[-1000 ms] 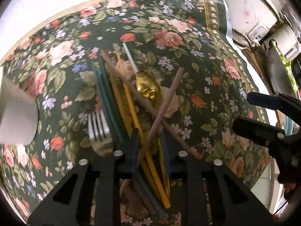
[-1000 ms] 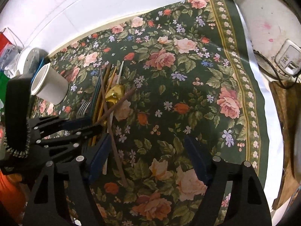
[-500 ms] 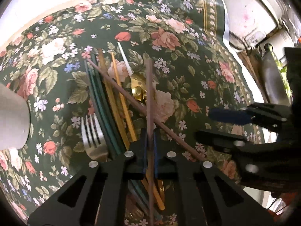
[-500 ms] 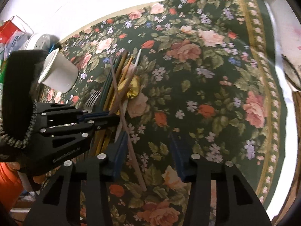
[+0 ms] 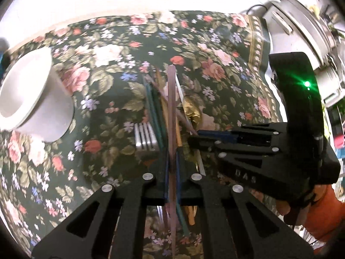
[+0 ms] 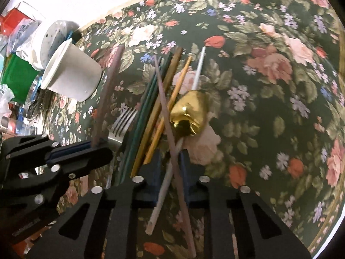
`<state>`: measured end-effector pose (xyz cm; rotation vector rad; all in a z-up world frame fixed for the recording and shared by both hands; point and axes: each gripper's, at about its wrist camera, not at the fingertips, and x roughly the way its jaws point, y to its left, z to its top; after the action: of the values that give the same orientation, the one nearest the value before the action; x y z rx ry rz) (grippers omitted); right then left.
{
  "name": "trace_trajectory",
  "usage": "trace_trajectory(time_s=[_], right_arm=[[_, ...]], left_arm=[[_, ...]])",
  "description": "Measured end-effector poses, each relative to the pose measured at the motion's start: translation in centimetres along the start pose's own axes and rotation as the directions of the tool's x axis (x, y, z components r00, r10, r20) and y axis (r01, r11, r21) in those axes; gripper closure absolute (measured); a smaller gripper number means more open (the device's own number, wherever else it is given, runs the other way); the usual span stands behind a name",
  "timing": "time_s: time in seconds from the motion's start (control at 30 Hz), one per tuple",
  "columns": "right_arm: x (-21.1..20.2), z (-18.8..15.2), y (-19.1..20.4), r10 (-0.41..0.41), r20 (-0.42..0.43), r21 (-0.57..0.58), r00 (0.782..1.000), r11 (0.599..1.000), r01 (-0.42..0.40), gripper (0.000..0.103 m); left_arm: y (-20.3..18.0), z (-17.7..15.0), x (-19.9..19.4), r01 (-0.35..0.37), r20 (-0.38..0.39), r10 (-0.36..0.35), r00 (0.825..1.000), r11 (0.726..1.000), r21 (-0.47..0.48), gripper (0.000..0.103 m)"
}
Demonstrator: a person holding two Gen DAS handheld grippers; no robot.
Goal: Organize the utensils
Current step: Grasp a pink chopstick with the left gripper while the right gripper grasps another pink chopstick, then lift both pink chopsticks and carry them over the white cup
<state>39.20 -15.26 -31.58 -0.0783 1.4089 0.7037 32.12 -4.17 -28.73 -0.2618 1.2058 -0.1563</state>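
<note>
White cup [image 5: 36,99] far left of L gripper [image 5: 171,168], which is clamped tight on brown chopstick [image 5: 171,108]. Fork [image 5: 145,138] just left of it. R gripper [image 6: 170,168] part-open, straddling 2nd brown chopstick [image 6: 170,129] w/o visible pinch; gold spoon [image 6: 189,112] just ahead.

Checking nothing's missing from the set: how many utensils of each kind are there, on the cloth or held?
Chopsticks: 6
Forks: 1
Spoons: 1
Total: 8
</note>
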Motion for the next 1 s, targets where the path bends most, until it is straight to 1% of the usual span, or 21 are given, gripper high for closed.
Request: trace_trajectory(time_s=[0.03, 0.23, 0.33, 0.4, 0.5, 0.67, 0.87, 1.0], right_arm=[[0.1, 0.2, 0.1, 0.002, -0.003, -0.002, 1.000, 1.000, -0.002, 0.093], [0.0, 0.2, 0.2, -0.011, -0.006, -0.014, 1.000, 1.000, 0.011, 0.095], [-0.5, 0.1, 0.1, -0.008, -0.001, -0.004, 1.000, 1.000, 0.008, 0.098], [-1.7, -0.1, 0.2, -0.016, 0.030, -0.010, 0.999, 1.000, 0.017, 0.098], [-2.6, -0.2, 0.4, -0.022, 0.053, -0.014, 0.998, 1.000, 0.023, 0.098], [-4.8, -0.1, 0.9, -0.017, 0.103, -0.010, 0.994, 1.000, 0.018, 0.098], [-8.0, 0.2, 2.6, -0.022, 0.187, -0.026, 0.982, 0.999, 0.027, 0.098], [-9.3, 1.0, 4.3, -0.023, 0.230, -0.044, 0.973, 0.998, 0.034, 0.098]], left_arm=[[0.2, -0.1, -0.1, -0.001, 0.002, 0.001, 1.000, 1.000, -0.008, 0.099], [0.5, -0.7, -0.9, -0.013, 0.020, 0.014, 1.000, 1.000, -0.027, 0.099], [0.7, -0.9, -1.8, -0.020, 0.040, 0.021, 0.999, 0.999, -0.039, 0.099], [0.9, -1.0, -2.3, -0.023, 0.050, 0.025, 0.998, 0.999, -0.045, 0.099], [1.0, -1.0, -3.2, -0.026, 0.070, 0.030, 0.997, 0.998, -0.056, 0.099], [1.4, -1.1, -5.8, -0.035, 0.131, 0.047, 0.990, 0.996, -0.086, 0.099], [2.4, -1.0, -9.4, -0.049, 0.226, 0.075, 0.971, 0.992, -0.119, 0.099], [3.2, -0.6, -12.3, -0.070, 0.310, 0.104, 0.945, 0.990, -0.119, 0.099]])
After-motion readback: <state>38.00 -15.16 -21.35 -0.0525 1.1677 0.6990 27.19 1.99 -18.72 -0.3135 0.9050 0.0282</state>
